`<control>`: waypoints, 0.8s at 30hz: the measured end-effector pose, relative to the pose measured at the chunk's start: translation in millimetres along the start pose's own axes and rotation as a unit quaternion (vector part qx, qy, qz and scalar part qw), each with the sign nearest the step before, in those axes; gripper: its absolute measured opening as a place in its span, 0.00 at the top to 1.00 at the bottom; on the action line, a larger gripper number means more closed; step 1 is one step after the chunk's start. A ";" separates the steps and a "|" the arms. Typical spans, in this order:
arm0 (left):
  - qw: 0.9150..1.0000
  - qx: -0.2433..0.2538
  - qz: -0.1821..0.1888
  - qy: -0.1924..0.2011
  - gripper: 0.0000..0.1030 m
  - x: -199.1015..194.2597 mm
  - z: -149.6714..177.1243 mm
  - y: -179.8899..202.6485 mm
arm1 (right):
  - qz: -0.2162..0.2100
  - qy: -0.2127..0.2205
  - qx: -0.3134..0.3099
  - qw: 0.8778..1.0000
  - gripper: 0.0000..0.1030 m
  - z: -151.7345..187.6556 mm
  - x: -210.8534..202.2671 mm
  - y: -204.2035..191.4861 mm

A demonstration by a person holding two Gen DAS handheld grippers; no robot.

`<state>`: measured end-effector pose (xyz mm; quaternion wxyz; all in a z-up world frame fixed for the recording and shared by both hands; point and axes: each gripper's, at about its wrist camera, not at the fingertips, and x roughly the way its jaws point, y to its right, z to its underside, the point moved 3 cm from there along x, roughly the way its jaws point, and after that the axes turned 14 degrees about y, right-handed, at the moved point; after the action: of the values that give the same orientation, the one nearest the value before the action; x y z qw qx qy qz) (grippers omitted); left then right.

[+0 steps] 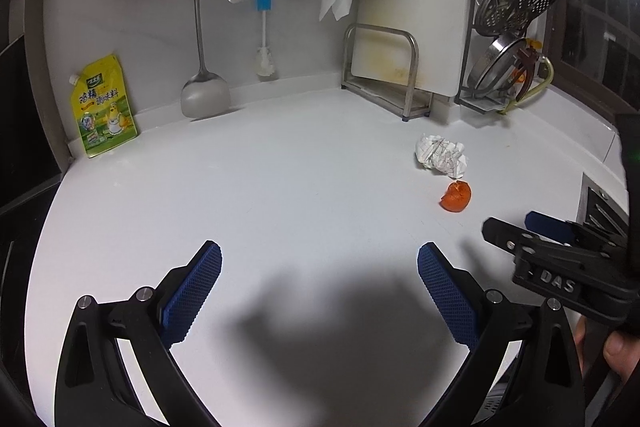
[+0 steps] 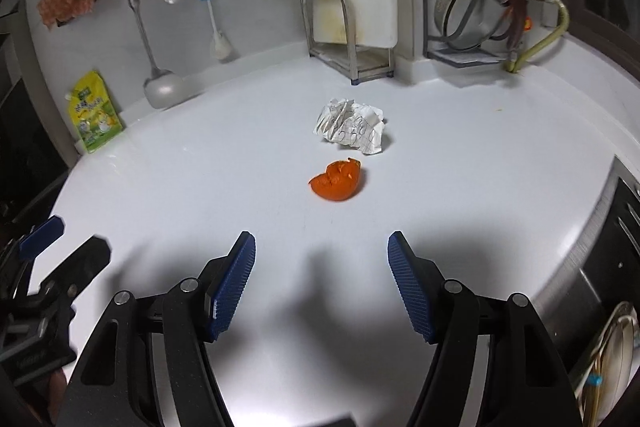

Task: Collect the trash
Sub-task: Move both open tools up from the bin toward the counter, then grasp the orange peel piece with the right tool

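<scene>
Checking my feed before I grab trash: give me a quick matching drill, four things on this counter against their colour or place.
Things:
1. peel
2. paper ball
3. pouch
4. brush

Descriptions:
A. yellow-green, leaning at the wall
B. orange, nearest the right hand-held gripper
C. hanging from the rail
D. white, crumpled, just behind the peel

Pairs: 1-B, 2-D, 3-A, 4-C

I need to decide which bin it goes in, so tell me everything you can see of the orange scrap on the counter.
The orange peel scrap is a torn, cup-shaped piece with a jagged rim, a smooth bright rind outside and a rougher orange inside. It lies alone on the white countertop, hollow side facing up and sideways, just in front of the crumpled white paper ball without touching it. Neither gripper touches it.
</scene>
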<state>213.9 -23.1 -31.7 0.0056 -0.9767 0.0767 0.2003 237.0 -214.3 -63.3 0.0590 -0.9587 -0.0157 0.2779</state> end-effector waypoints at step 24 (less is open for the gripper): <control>0.999 -0.006 0.009 -0.036 0.06 38.6 1.6 6.4 | -0.014 -0.056 0.019 0.998 0.71 -13.1 86.7 10.9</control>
<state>247.4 -35.0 -48.2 0.0010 -0.9682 0.0841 0.2357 317.3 -221.0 -99.7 0.0800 -0.9399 -0.0277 0.3306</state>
